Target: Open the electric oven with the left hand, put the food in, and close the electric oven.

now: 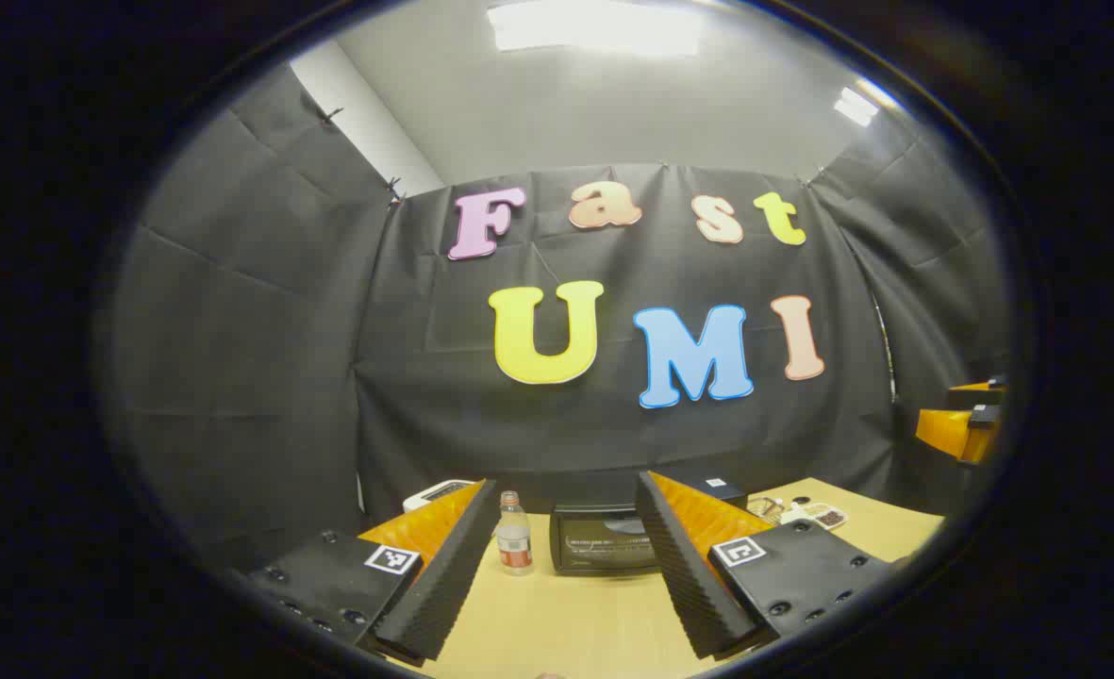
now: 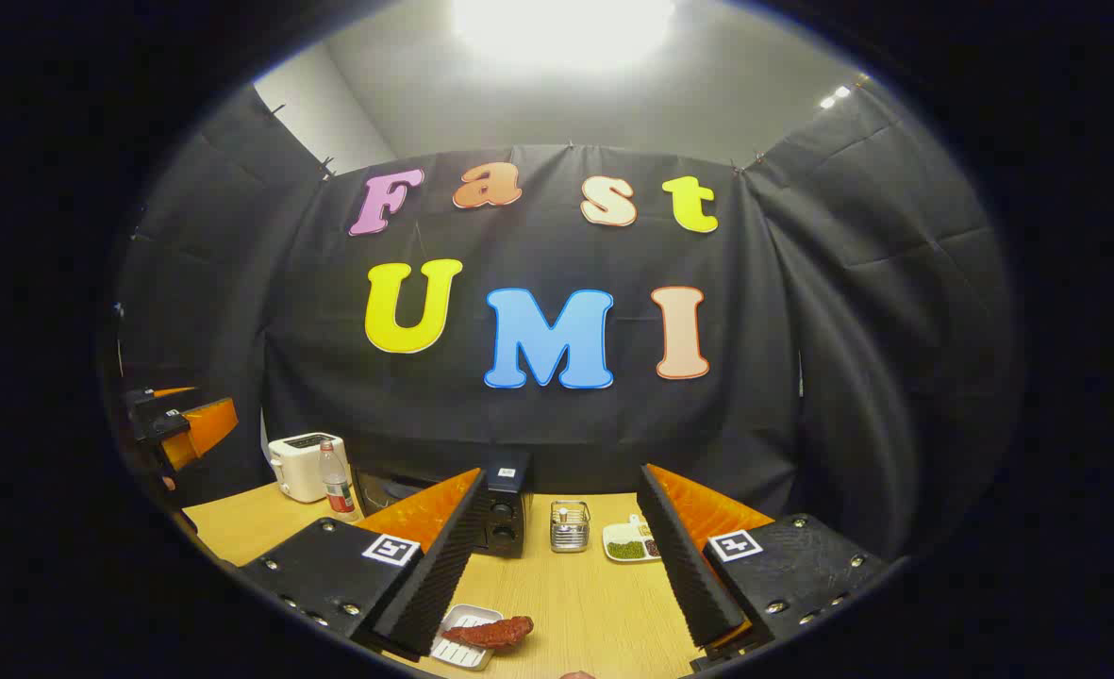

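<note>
Left gripper view: our left hand-held gripper point(image 1: 566, 566) w/ ribbed black foam pads is spread wide, nothing in it. Boxy black oven point(image 1: 606, 539) sits shut on the woodgrain worktop point(image 1: 566, 622). Right hand-held gripper point(image 2: 561, 575) also released; glossy red food point(image 2: 488, 632) lies on a white tray point(image 2: 457, 651).

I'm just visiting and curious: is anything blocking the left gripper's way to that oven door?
Nothing visible does. The left gripper is open and aimed at the oven, with bare table between. A bottle stands just left of the oven, beside the path, not in it.
</note>
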`<act>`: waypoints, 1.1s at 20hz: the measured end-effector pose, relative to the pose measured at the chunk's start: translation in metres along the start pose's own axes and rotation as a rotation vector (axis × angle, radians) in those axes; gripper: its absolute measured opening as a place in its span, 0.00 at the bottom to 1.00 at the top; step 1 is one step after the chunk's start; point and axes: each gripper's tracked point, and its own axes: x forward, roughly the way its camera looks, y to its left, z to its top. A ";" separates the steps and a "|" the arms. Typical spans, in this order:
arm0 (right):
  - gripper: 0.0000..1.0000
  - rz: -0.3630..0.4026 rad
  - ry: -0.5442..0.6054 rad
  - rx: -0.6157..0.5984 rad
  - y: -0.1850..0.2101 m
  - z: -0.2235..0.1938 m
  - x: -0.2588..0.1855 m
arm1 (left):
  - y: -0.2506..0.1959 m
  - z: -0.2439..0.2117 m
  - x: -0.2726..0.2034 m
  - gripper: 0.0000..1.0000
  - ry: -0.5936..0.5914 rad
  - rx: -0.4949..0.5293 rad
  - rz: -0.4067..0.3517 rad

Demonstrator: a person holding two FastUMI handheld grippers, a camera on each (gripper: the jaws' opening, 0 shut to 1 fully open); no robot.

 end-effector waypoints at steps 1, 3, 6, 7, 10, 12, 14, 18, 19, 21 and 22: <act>0.96 0.002 -0.002 -0.001 0.000 0.000 0.001 | 0.001 0.002 -0.001 0.97 -0.003 0.000 0.005; 0.96 0.006 -0.004 -0.004 0.001 0.000 0.002 | 0.001 0.005 0.001 0.91 -0.009 0.004 0.010; 0.96 0.006 -0.010 -0.006 -0.001 0.002 0.004 | -0.004 0.006 -0.001 1.00 -0.016 0.007 0.010; 0.96 0.005 -0.013 -0.006 -0.001 0.003 0.004 | -0.004 0.006 -0.001 1.00 -0.016 0.006 0.009; 0.96 0.011 -0.016 -0.011 -0.001 0.001 0.004 | -0.006 0.005 -0.002 0.97 -0.011 0.010 0.012; 0.95 0.021 -0.012 -0.011 0.001 -0.001 0.004 | -0.007 0.005 -0.006 1.00 -0.012 0.016 0.013; 0.96 0.030 -0.011 -0.007 0.004 -0.002 0.004 | -0.010 0.004 -0.006 1.00 -0.011 0.021 0.011; 0.96 0.061 -0.007 -0.003 0.010 -0.006 0.003 | -0.019 -0.001 -0.009 1.00 0.004 0.021 0.003; 0.96 0.071 -0.008 -0.004 0.011 -0.006 0.002 | -0.021 0.000 -0.009 1.00 0.006 0.014 0.000; 0.96 0.087 -0.009 -0.005 0.013 -0.008 0.000 | -0.029 -0.002 -0.006 1.00 0.011 0.000 -0.004; 0.96 0.097 -0.011 -0.002 0.013 -0.008 -0.002 | -0.033 -0.004 -0.003 1.00 0.017 -0.004 -0.006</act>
